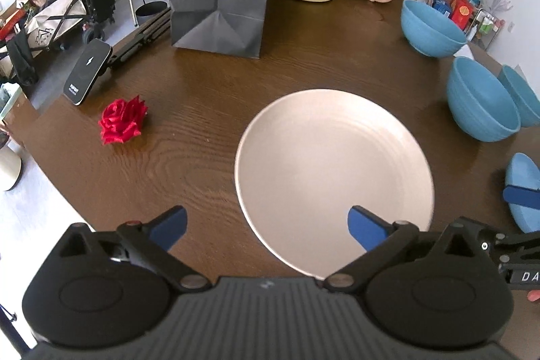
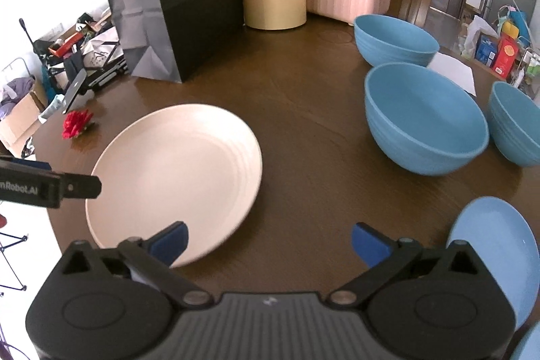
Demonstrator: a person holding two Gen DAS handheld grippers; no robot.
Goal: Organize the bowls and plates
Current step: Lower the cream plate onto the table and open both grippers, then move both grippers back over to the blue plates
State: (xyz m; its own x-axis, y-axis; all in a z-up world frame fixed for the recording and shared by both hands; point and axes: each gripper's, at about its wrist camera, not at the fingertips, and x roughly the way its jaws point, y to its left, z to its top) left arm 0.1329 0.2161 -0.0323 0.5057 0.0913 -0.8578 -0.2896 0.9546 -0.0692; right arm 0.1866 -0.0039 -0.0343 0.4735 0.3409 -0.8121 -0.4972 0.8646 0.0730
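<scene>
The left gripper (image 1: 266,225) points steeply downward with its jaws spread wide and nothing between its blue fingertips (image 1: 170,223). The right gripper (image 2: 268,240) is tilted down the same way, its jaws equally wide and empty, blue pads (image 2: 369,243) well apart. The two grippers sit side by side: in the left wrist view a blue fingertip of the right gripper shows at the right edge, and in the right wrist view a black finger of the left gripper reaches in from the left edge.
</scene>
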